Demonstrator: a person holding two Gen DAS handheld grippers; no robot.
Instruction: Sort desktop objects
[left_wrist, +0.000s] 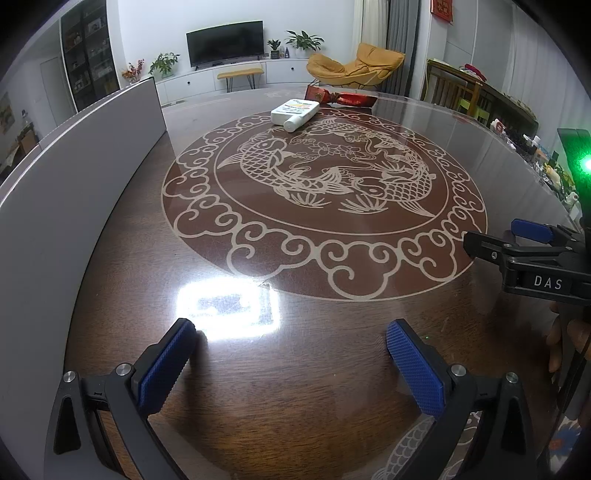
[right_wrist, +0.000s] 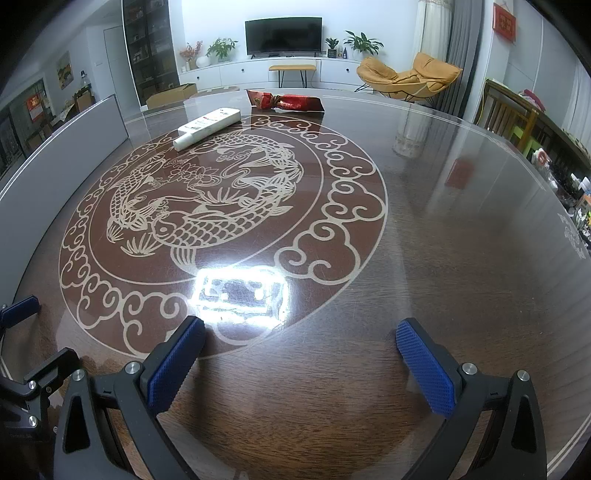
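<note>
Right now both my claws stand wide apart, empty: left gripper (left_wrist: 291, 363), right gripper (right_wrist: 301, 363), angled down over the near table (right_wrist: 461, 258). Well ahead lie the white tube (left_wrist: 295, 112) and, just beyond it, the red wrapped packet (left_wrist: 343, 98). I'd reach far forward, straddle the tube across its width, then close.

The right gripper (right_wrist: 301, 363) hangs wide open and empty over the table (right_wrist: 443, 258), with a white tube (right_wrist: 207, 127) and red packet (right_wrist: 286, 101) lying far off.

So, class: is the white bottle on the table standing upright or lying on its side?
Lying on its side: the white bottle rests flat along the table, cap end toward the camera.
</note>
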